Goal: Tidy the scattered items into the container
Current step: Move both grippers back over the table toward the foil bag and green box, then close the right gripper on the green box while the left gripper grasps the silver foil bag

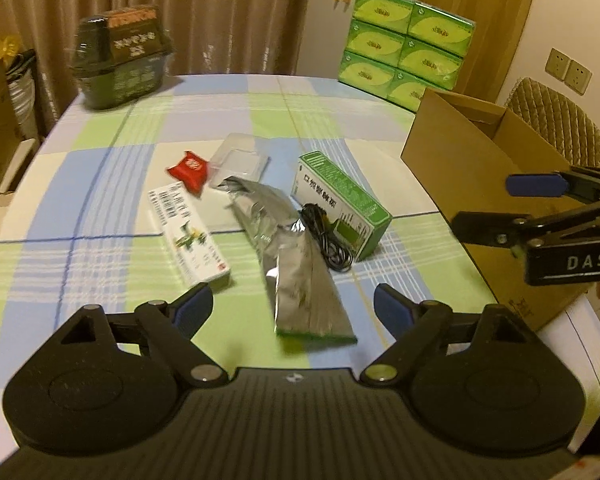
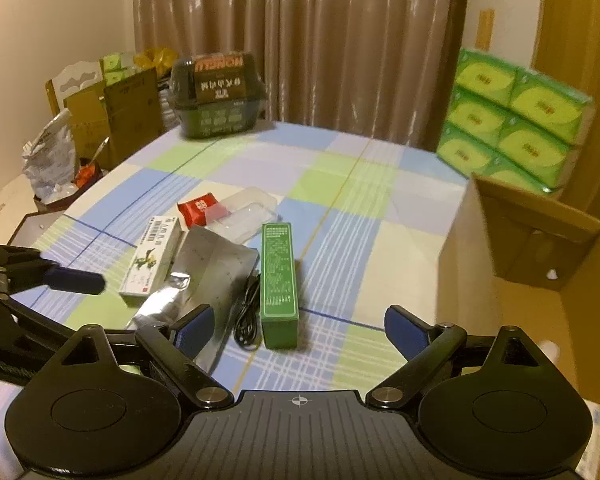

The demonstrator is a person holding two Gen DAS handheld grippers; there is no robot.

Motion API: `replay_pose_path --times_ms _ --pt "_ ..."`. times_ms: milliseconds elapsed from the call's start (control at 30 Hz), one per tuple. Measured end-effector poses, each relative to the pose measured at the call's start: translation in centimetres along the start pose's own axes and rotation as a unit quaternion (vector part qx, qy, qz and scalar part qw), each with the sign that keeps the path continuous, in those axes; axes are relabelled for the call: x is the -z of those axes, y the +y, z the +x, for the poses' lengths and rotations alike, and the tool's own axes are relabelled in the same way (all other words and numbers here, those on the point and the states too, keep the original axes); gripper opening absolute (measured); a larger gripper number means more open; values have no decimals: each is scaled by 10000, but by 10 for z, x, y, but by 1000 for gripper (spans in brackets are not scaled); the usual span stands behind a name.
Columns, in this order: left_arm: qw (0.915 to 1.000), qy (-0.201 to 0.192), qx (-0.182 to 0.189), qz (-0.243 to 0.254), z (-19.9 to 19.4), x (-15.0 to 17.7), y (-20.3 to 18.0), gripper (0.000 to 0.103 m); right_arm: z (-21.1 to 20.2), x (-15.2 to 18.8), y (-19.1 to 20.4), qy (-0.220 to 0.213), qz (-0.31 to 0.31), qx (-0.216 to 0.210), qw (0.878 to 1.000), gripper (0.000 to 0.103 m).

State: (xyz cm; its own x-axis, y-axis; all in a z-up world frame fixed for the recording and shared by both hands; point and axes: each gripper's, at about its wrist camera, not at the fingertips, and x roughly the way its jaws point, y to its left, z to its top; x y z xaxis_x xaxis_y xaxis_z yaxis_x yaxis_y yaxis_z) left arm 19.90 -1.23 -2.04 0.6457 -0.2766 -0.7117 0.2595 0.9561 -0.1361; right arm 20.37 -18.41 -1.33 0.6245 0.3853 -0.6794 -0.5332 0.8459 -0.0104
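Approach step: nothing is gripped yet. The left gripper (image 1: 293,304) hovers over the foil pouch (image 1: 300,276), the right gripper (image 2: 299,326) over the green box (image 2: 279,276), both with jaws apart and empty. All items lie on the desk (image 2: 340,184), left of the open carton (image 2: 512,280). Next, each gripper must descend and straddle its item.

A lived-in room of a home was shown: a surface (image 2: 340,184) spread with a blue-and-green checked cloth, brown curtains (image 2: 300,40) drawn behind it, packs of green tissues (image 2: 512,120) stacked by a wooden door (image 1: 476,20), and wall sockets (image 1: 568,70) above a quilted chair back (image 1: 560,120).
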Motion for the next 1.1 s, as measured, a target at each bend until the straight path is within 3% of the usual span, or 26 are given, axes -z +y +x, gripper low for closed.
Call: replay_pose_path --times_ms 67,300,533,700,733,900,1100 --pt "9999 37 67 112 15 -6 0 80 14 -4 -3 127 -2 -50 9999 79" --pt "9990 330 267 161 60 -24 12 77 52 -14 -9 417 -100 -163 9989 69" --pt "9962 662 506 269 85 -31 16 64 79 -15 -9 653 -121 -267 9974 57" --pt "9947 791 546 361 95 -31 12 47 91 -15 -11 778 6 -345 9964 39" --pt "9947 792 529 381 96 -30 12 46 91 -14 -11 792 7 -362 9962 29" --pt "9944 799 567 400 93 -28 12 43 79 -8 -8 866 74 -337 9956 27" --pt "9926 881 546 638 76 -15 2 42 37 19 -1 968 242 -187 9948 27"
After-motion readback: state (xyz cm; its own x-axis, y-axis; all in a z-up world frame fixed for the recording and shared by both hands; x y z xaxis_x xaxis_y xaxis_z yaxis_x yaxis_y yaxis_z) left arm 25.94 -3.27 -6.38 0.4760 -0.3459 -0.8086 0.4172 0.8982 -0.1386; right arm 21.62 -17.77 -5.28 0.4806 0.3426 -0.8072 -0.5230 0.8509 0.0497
